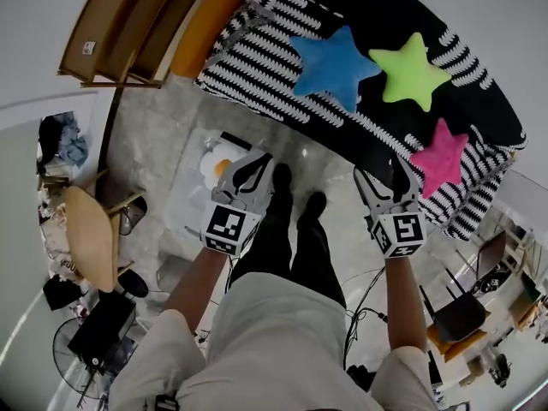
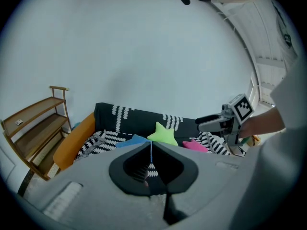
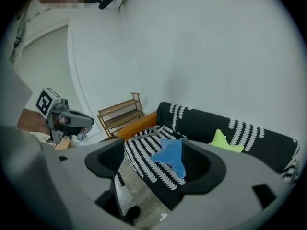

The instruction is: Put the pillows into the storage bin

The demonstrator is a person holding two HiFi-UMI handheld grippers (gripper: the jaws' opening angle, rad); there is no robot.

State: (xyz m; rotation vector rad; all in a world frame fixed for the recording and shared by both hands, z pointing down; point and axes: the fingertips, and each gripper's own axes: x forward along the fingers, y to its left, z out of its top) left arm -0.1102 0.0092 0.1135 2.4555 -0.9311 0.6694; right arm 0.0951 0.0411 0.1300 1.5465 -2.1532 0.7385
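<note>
Blue pillow (image 1: 334,65), green pillow (image 1: 411,71), pink pillow (image 1: 441,157): flat on striped sofa (image 1: 257,50). Left gripper (image 1: 254,163): jaws together, empty. Right gripper (image 1: 385,178): jaws wide apart, empty. Both held forward, side by side, tilted downward, short of sofa.

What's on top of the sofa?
A blue star pillow, a green star pillow and a pink star pillow lie on a striped throw, which covers most of the sofa.

On the sofa (image 1: 257,58), a left pillow (image 1: 334,65), middle pillow (image 1: 411,73) and right pillow (image 1: 441,158) lie in a row; a shelf (image 1: 128,28) stands left of the sofa.
</note>
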